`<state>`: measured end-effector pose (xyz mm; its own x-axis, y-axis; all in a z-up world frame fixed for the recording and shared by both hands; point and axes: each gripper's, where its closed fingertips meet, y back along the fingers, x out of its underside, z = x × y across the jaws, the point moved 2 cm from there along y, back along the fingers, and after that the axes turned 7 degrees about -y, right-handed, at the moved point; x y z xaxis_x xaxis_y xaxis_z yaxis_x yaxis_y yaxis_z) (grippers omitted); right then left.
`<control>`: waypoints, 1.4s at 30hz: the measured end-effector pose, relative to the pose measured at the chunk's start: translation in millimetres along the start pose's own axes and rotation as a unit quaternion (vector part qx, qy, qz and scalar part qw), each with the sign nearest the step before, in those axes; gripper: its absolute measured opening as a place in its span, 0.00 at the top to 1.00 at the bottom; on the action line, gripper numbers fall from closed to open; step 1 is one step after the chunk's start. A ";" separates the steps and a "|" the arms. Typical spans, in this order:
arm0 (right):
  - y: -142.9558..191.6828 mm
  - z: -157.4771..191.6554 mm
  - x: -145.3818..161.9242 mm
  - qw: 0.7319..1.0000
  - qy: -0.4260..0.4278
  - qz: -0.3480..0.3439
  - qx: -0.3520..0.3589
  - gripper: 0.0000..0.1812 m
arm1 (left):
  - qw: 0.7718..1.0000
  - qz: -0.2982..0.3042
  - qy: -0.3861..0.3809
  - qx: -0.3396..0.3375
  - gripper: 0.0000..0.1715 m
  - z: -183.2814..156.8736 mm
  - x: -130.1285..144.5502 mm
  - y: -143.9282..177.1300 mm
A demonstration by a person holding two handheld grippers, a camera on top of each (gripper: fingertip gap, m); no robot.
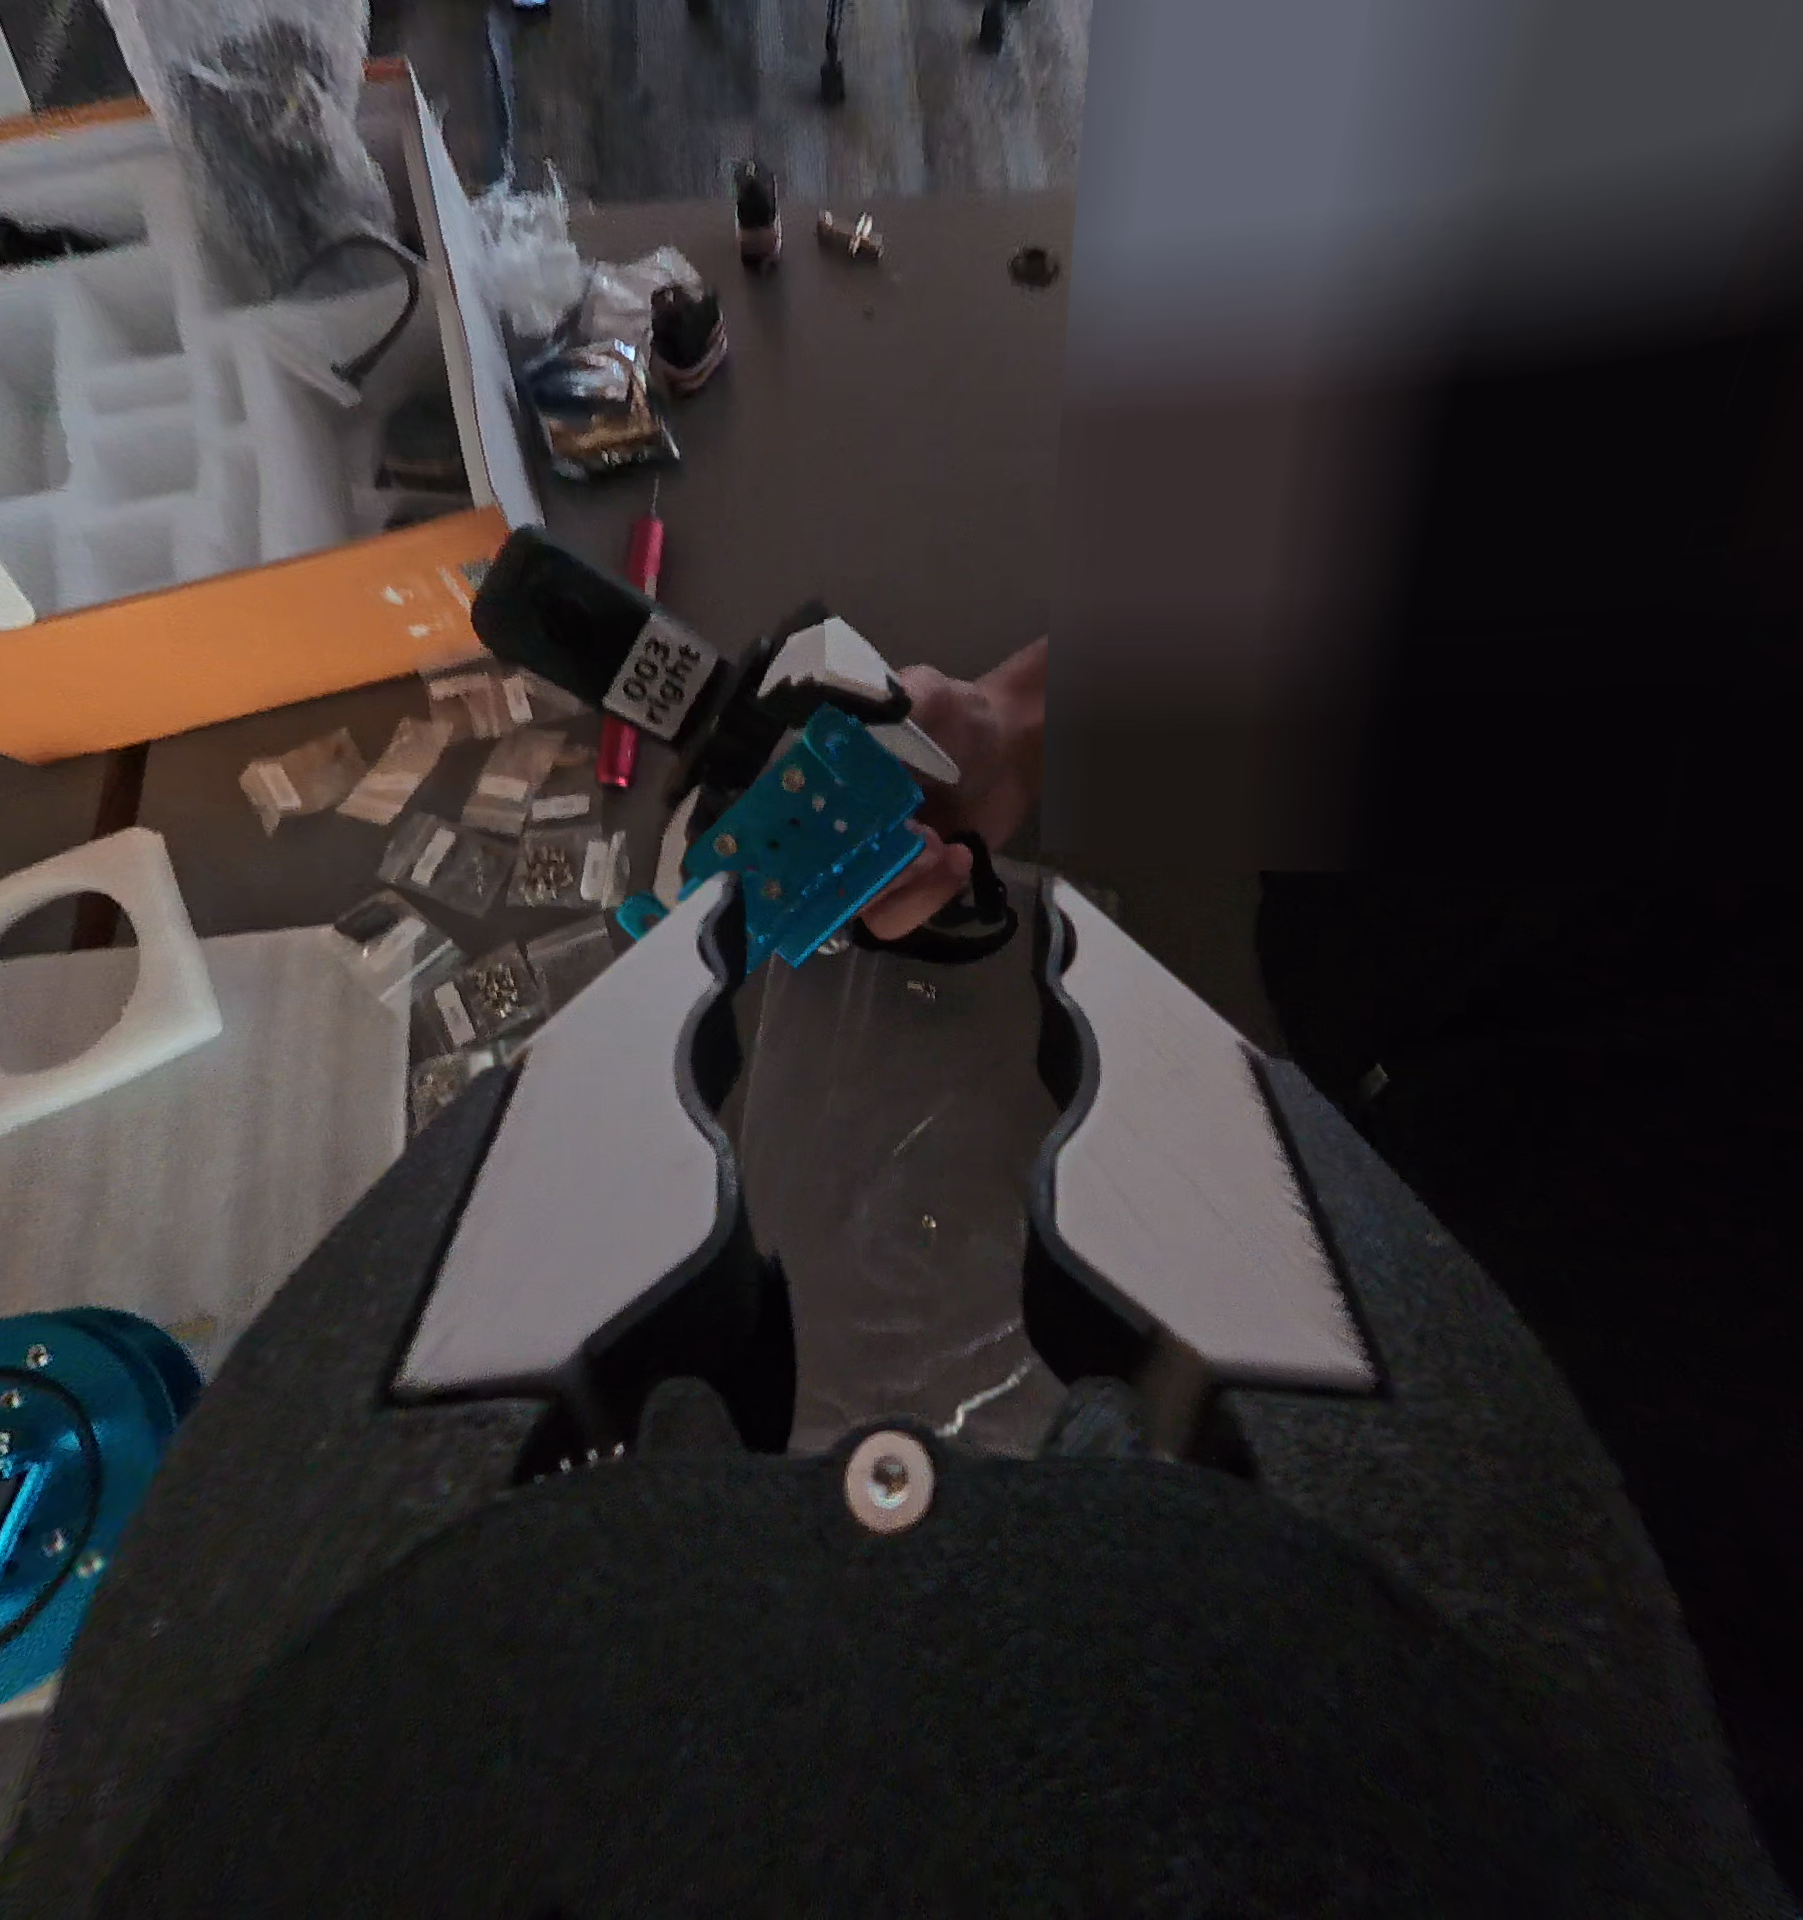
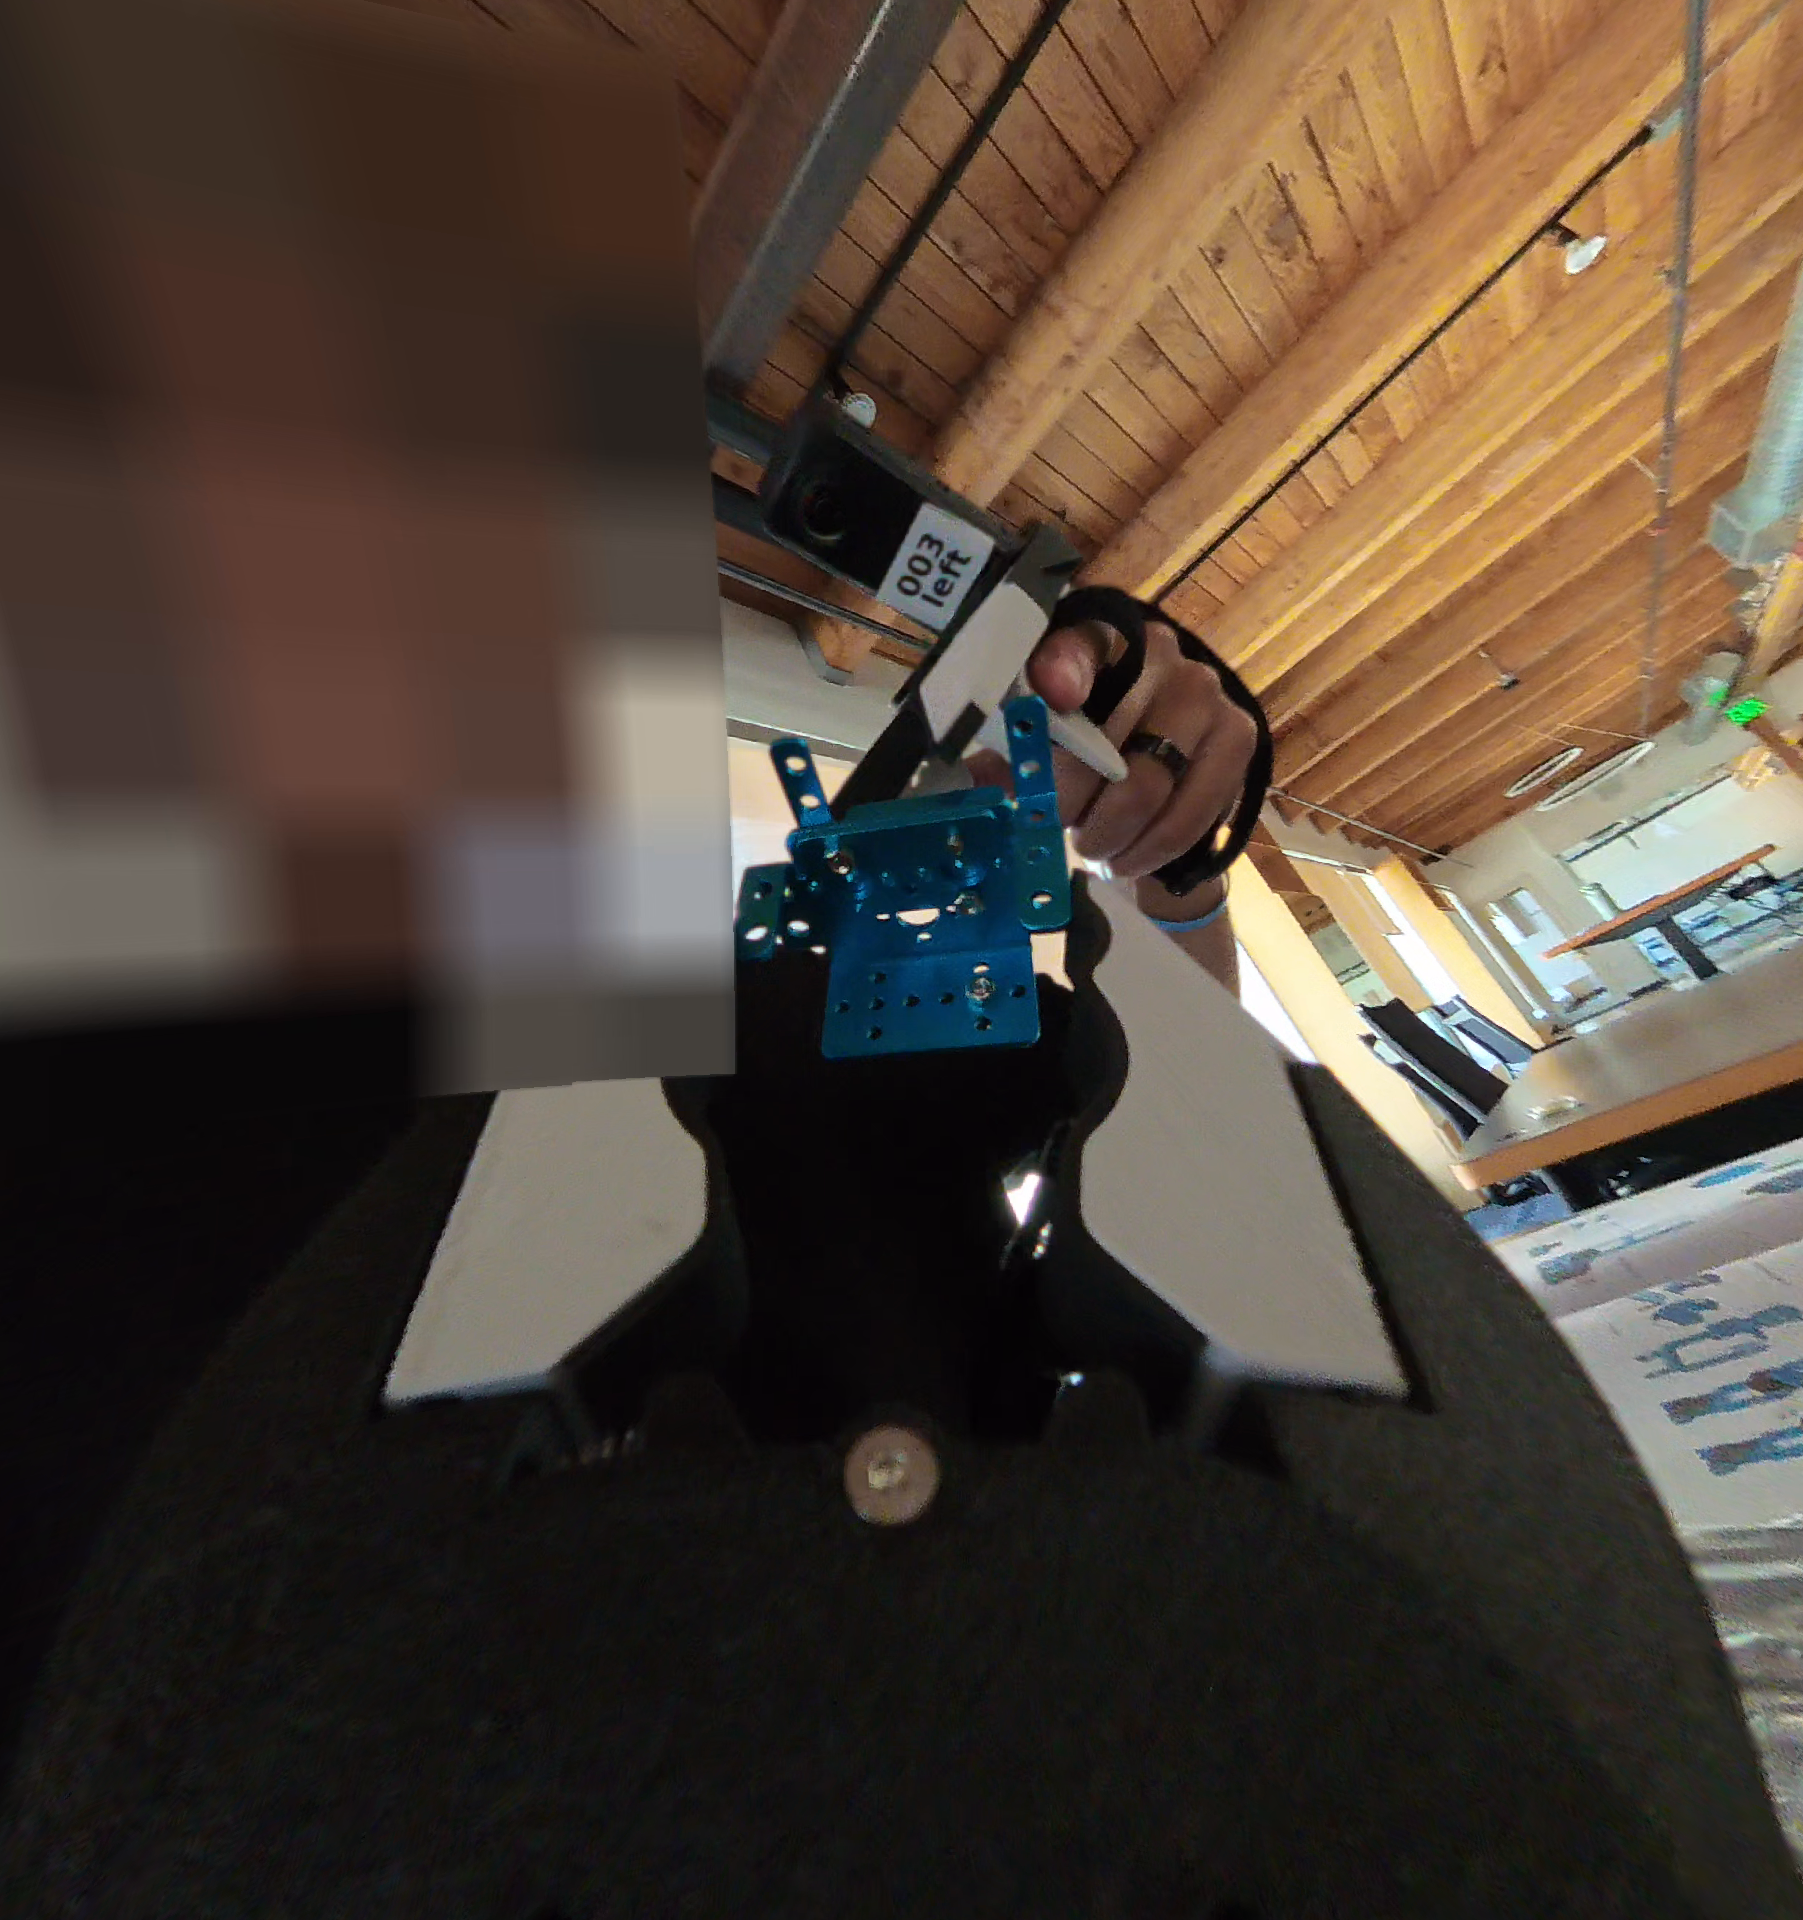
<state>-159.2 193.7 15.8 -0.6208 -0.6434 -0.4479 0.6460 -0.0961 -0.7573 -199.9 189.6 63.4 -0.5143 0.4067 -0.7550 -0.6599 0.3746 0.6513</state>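
Observation:
A blue perforated metal bracket assembly [image 2: 918,935] sits between my right gripper's [image 2: 912,935] white fingers [image 2: 1188,1143], which are closed against its sides; a blur patch hides the left fingertip. My left gripper [image 1: 889,899] is open with its fingers wide apart, and the bracket [image 1: 814,852] lies just past its left fingertip. The right gripper [image 1: 928,732] faces it, held by a hand [image 1: 970,748]. In the right wrist view the left gripper [image 2: 1022,748] hovers just behind the bracket, held by a hand [image 2: 1167,769]. A clear plastic film [image 1: 876,1143] shows between the left fingers; I cannot tell whether it is held.
On the dark table stand an orange box with white foam insert [image 1: 149,416], several small bags of screws [image 1: 502,862], a red tool [image 1: 632,665], a white foam block with a hole [image 1: 66,987] and a blue round part [image 1: 24,1486]. The right wrist view looks up at a wooden ceiling [image 2: 1292,312].

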 end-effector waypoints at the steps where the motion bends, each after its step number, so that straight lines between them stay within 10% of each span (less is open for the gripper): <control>1: -0.1 -1.1 -0.3 1.000 0.002 0.000 0.004 0.66 | 1.000 0.012 0.006 0.002 0.68 -1.8 4.2 -1.2; 23: -3.1 -48.1 32.2 0.976 0.071 0.113 0.174 0.65 | 0.997 0.044 0.062 -0.031 0.61 -11.2 60.1 -19.4; 33: 17.0 -120.6 66.5 0.862 0.135 0.306 0.382 0.64 | 0.982 -0.066 0.114 -0.136 0.69 -10.3 152.7 -27.1; 42: 42.8 -166.7 99.7 0.743 0.130 0.485 0.443 0.65 | 0.982 -0.041 0.124 -0.134 0.70 -23.0 217.4 -45.9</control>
<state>-267.5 252.0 -140.5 0.3372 -0.5786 -0.7427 0.8125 -0.2196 0.5400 -294.0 241.6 -132.4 -0.5492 0.1558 -0.8210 -0.8082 0.1509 0.5692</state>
